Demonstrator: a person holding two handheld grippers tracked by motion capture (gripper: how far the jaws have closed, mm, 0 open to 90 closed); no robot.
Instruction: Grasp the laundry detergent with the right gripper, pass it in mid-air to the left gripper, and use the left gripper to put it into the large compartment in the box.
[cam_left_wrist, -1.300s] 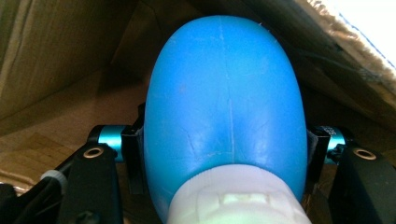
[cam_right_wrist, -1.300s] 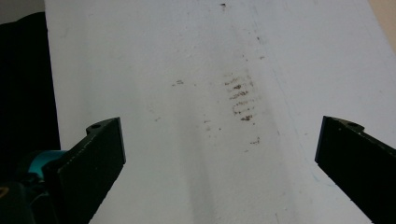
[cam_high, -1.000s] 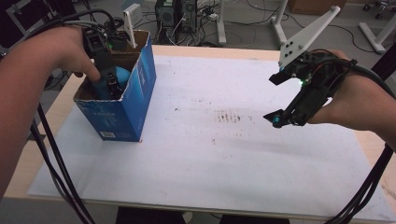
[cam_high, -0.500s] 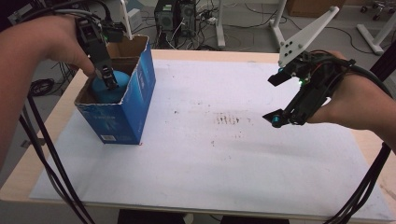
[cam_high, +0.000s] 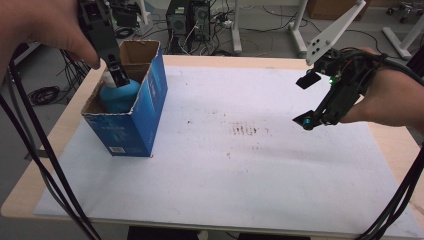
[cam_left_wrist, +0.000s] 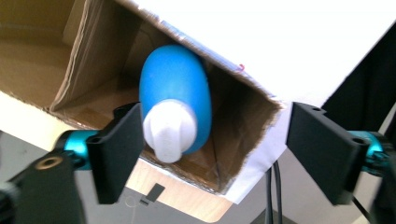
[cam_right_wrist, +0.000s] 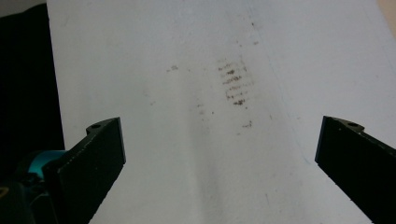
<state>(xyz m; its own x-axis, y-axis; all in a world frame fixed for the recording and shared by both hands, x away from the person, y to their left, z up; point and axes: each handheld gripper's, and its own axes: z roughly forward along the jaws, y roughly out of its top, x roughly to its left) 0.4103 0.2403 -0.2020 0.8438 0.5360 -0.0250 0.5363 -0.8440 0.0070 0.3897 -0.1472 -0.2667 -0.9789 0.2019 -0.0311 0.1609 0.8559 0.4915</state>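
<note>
While fingers spread, grasping nothing | blue bottle (cam_high: 119, 96) upright in box (cam_high: 131, 131) | white cap (cam_left_wrist: 170, 129) upward

Bottle in box, below the left tool

The blue plastic bottle with a white cap (cam_left_wrist: 175, 100) stands inside the open blue cardboard box (cam_high: 131, 127), directly beneath the left tool (cam_high: 118, 75). The box sits on the white paper sheet (cam_high: 250, 185) covering the wooden worktop (cam_high: 55, 150), well to the left of the right tool (cam_high: 311, 102), which hangs above the sheet's smudged patch (cam_right_wrist: 233, 84).
</note>
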